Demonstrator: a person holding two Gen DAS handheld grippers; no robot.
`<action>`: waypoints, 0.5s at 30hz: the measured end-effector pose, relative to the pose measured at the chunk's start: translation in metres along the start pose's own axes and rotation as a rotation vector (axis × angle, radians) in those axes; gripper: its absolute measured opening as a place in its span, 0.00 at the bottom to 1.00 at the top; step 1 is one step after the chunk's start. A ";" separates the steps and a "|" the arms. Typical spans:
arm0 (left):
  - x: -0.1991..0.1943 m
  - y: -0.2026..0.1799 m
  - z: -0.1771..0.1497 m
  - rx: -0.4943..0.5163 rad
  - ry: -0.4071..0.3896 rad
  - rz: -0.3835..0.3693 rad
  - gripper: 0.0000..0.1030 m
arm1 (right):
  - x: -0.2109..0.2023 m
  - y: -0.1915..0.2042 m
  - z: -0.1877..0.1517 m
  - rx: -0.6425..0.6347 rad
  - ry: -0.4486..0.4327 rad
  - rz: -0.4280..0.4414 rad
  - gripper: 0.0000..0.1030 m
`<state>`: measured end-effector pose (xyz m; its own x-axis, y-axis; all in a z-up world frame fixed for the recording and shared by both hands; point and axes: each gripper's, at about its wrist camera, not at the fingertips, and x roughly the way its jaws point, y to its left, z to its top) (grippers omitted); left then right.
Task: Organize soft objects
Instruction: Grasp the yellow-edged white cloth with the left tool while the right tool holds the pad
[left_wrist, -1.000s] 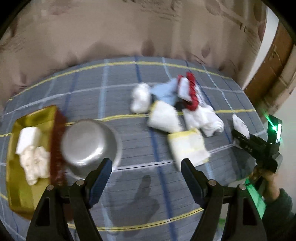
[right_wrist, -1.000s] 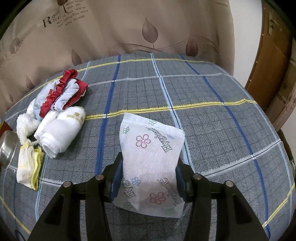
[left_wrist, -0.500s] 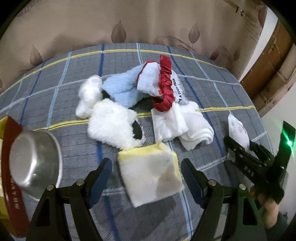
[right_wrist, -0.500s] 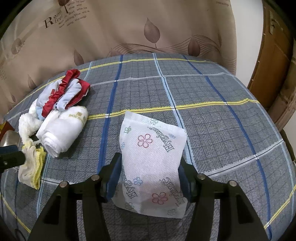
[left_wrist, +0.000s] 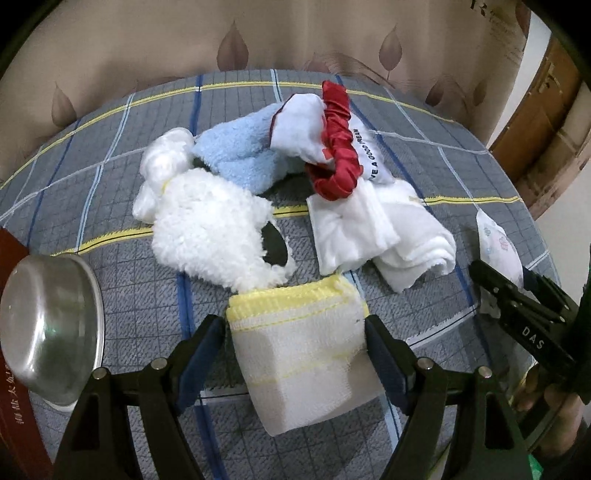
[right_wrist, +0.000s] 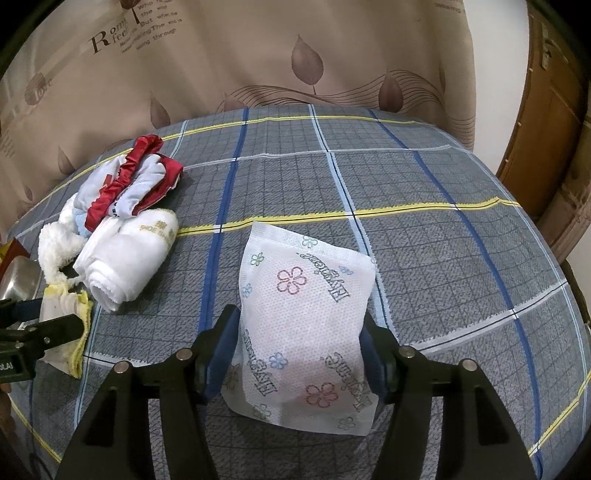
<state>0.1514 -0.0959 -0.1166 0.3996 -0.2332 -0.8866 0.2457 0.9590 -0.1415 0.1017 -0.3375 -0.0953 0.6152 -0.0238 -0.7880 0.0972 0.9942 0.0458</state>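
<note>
A folded white cloth with a yellow edge (left_wrist: 303, 354) lies on the checked tablecloth, and my left gripper (left_wrist: 293, 325) stands open astride it, pads beside its two sides. Behind it are a fluffy white cloth (left_wrist: 210, 236), a light blue towel (left_wrist: 236, 155), a white pouch with a red ruffled band (left_wrist: 332, 147) and a rolled white towel (left_wrist: 373, 236). In the right wrist view a white flowered packet (right_wrist: 303, 325) lies flat on the table between the fingers of my right gripper (right_wrist: 299, 317). Its jaws are opening and the pads no longer pinch the packet.
An upturned steel bowl (left_wrist: 48, 325) sits at the left, on a dark red box lid (left_wrist: 18, 406). A beige leaf-print curtain (right_wrist: 295, 55) hangs behind the table and a wooden door (right_wrist: 543, 147) stands at the right. The right half of the checked tablecloth (right_wrist: 443, 221) shows only cloth.
My left gripper swung right from the bowl and tray and came down over the yellow-edged cloth. The right gripper's jaws spread, and the packet widened between them; that hand stayed put.
</note>
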 end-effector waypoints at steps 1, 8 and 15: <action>0.000 0.000 -0.001 -0.002 -0.006 -0.008 0.78 | 0.000 0.000 0.000 0.000 0.000 0.000 0.57; -0.009 0.000 -0.007 0.039 -0.007 -0.009 0.66 | 0.000 0.001 0.000 -0.003 0.001 -0.004 0.57; -0.018 -0.001 -0.008 0.055 -0.010 -0.010 0.65 | 0.001 0.001 0.000 -0.003 0.001 -0.006 0.57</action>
<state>0.1373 -0.0911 -0.1043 0.4057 -0.2445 -0.8807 0.2978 0.9463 -0.1255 0.1021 -0.3362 -0.0958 0.6136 -0.0297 -0.7890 0.0987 0.9943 0.0393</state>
